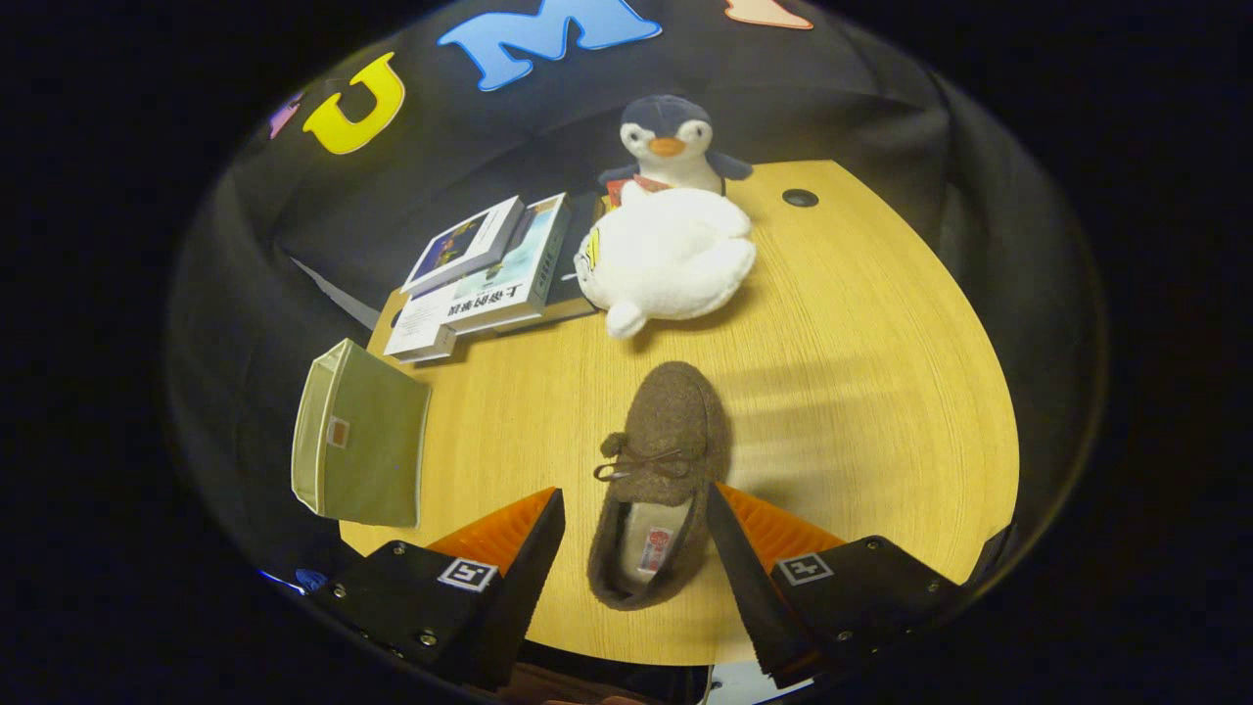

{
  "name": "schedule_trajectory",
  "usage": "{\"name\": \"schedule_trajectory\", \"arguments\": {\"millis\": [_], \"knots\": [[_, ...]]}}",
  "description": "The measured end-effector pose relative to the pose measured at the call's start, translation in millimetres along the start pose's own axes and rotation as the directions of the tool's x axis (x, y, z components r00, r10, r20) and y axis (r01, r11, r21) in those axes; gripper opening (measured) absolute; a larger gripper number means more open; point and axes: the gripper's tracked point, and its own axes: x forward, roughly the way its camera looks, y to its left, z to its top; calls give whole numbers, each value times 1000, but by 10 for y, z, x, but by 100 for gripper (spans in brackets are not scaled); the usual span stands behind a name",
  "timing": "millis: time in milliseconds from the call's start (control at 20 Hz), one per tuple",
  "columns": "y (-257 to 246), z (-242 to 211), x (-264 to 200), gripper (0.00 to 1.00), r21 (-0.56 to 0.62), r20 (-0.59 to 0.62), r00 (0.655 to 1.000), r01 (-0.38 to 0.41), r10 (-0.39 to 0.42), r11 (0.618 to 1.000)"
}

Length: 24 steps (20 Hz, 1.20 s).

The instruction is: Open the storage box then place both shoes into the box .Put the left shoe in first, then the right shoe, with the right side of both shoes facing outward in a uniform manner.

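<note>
Gripper (636,548): fingers spread wide, flanking the shoe's heel, not seen pressing it
Shoe (661,460): brown felt moccasin, bow-laced, near desk's (881,392) front edge
Storage box (360,446): green fabric, at left edge

Brown felt shoe (666,460) w/ lace bow, flat on table, toe pointing away, heel betw open fingers, right finger touching its side, green fabric box (360,446) at table's left edge, tilted, closed
</note>
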Motion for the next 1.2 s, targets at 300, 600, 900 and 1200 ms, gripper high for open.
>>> {"name": "schedule_trajectory", "arguments": {"millis": [300, 600, 900, 1200], "knots": [[-276, -262, 347, 88, 7, -92, 993, 71, -70, 997], [-479, -231, 667, 73, -62, -127, 983, 125, -132, 990], [-530, -160, 788, 26, -113, -114, 979, 157, -170, 981], [-280, -209, 648, 2, -116, -116, 984, 121, -134, 986]]}}
